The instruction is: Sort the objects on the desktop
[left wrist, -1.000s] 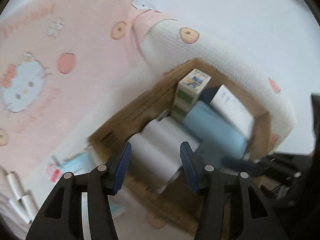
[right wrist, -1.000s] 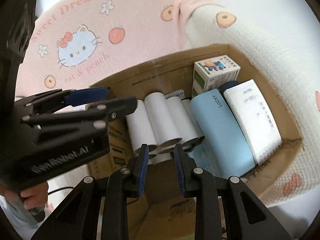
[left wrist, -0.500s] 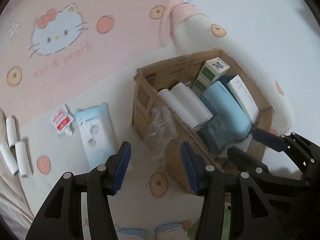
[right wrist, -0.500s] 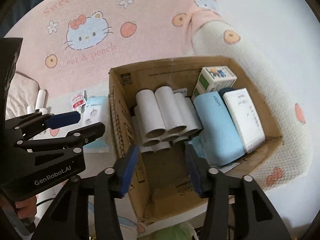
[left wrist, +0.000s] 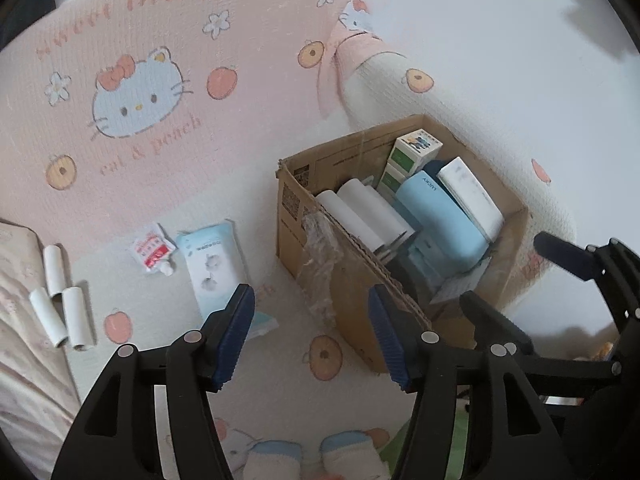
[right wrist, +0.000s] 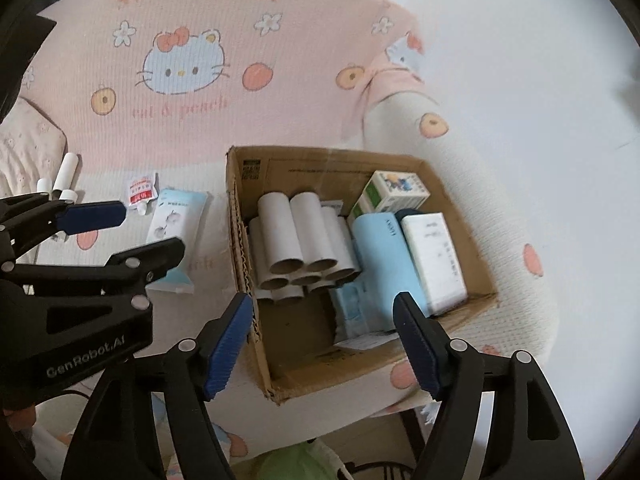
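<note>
Looking left of the box [left wrist: 308, 216], we find the pack [left wrist: 216, 264] lengthwise ahead of our left gripper [left wrist: 312, 336], nearer than our right gripper [right wrist: 324, 344]; both jaws opening, empty.

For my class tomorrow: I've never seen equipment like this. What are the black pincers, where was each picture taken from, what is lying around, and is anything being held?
No robot here: a person carries a two-fingered tool in each hand, each with a wide-angle camera looking along its fingers. One picture comes from the left tool, the other from the right tool; each also catches its neighbour at the edge. Both tools' jaws are opening, and nothing sits between them, so nothing is held. Below is a pink cartoon blanket. On it stands a cardboard box holding stacked paper tubes, a blue pouch and small cartons. Outside the box lie a tissue pack, a red-and-white sachet and three loose tubes.
</note>
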`<state>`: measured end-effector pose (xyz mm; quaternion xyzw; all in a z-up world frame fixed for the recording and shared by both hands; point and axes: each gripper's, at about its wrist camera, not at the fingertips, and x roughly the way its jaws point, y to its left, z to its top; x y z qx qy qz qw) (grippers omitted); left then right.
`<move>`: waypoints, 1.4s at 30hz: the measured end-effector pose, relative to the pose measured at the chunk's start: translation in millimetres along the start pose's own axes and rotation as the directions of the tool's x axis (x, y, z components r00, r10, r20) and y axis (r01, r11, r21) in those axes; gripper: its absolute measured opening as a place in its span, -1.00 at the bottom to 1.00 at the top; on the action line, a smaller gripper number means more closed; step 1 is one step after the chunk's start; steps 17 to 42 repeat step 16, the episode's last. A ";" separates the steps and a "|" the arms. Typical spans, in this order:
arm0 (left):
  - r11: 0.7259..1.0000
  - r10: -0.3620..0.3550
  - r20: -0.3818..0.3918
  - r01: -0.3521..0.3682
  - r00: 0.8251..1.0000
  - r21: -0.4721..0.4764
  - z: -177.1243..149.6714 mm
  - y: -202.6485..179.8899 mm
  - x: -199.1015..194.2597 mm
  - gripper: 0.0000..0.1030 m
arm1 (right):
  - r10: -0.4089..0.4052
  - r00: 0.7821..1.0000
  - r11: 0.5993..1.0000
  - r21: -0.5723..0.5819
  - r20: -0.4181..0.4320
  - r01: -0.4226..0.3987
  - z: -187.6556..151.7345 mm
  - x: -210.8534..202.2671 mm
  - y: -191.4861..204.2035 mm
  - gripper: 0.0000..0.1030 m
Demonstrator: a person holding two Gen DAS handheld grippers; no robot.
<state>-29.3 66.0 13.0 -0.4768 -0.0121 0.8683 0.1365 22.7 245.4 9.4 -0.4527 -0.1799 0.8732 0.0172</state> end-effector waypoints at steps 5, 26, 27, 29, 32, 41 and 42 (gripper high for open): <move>1.000 0.027 0.011 -0.027 1.000 0.016 -2.7 -2.9 -10.8 0.23 | -0.004 1.000 1.000 -0.011 0.013 0.004 0.4 -6.1 3.5 0.42; 0.997 0.069 0.024 -0.070 0.997 0.034 -3.9 -4.7 -17.2 0.25 | 0.015 0.999 0.999 -0.047 0.040 -0.013 1.5 -17.1 14.9 0.43; 0.997 0.069 0.024 -0.070 0.997 0.034 -3.9 -4.7 -17.2 0.25 | 0.015 0.999 0.999 -0.047 0.040 -0.013 1.5 -17.1 14.9 0.43; 0.997 0.069 0.024 -0.070 0.997 0.034 -3.9 -4.7 -17.2 0.25 | 0.015 0.999 0.999 -0.047 0.040 -0.013 1.5 -17.1 14.9 0.43; 0.997 0.069 0.024 -0.070 0.997 0.034 -3.9 -4.7 -17.2 0.25 | 0.015 0.999 0.999 -0.047 0.040 -0.013 1.5 -17.1 14.9 0.43; 0.997 0.069 0.024 -0.070 0.997 0.034 -3.9 -4.7 -17.2 0.25 | 0.015 0.999 0.999 -0.047 0.040 -0.013 1.5 -17.1 14.9 0.43; 0.997 0.069 0.024 -0.070 0.997 0.034 -3.9 -4.7 -17.2 0.25 | 0.015 0.999 0.999 -0.047 0.040 -0.013 1.5 -17.1 14.9 0.43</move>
